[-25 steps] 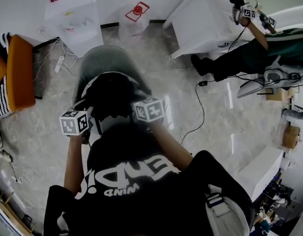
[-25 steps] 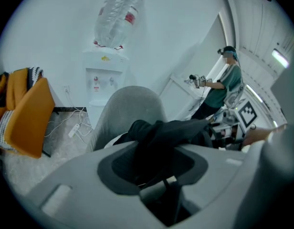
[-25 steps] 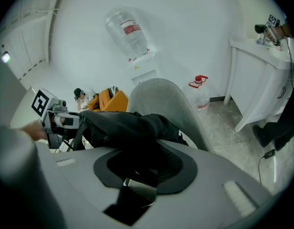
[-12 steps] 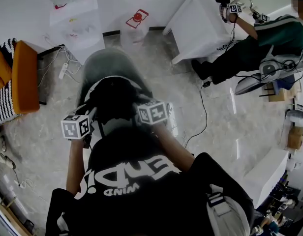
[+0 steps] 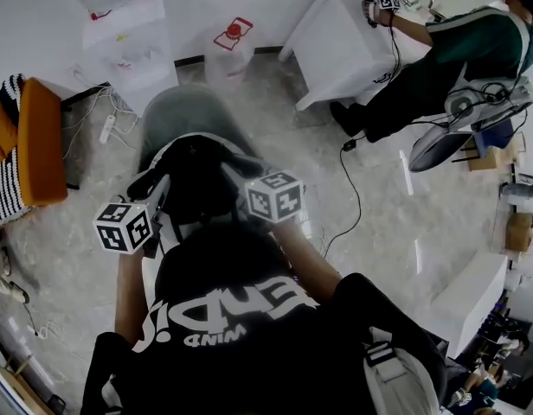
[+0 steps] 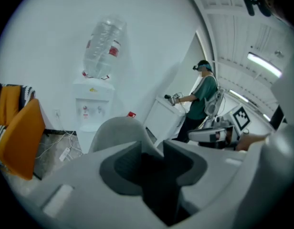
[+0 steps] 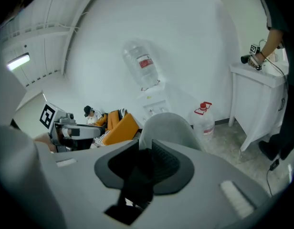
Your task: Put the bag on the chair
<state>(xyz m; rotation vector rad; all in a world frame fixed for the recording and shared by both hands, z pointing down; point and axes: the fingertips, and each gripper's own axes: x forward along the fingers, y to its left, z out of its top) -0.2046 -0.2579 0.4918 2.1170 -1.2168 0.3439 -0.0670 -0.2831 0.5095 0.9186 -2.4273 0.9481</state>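
Bag (image 5: 197, 173) seems soft and light, so our left gripper (image 6: 154, 150) and right gripper (image 7: 146, 151), just closing, clamp its straps (image 7: 137, 187).

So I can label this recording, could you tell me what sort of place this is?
Probably an office or lab room: a water dispenser, a white table where another person works, cables on the floor.
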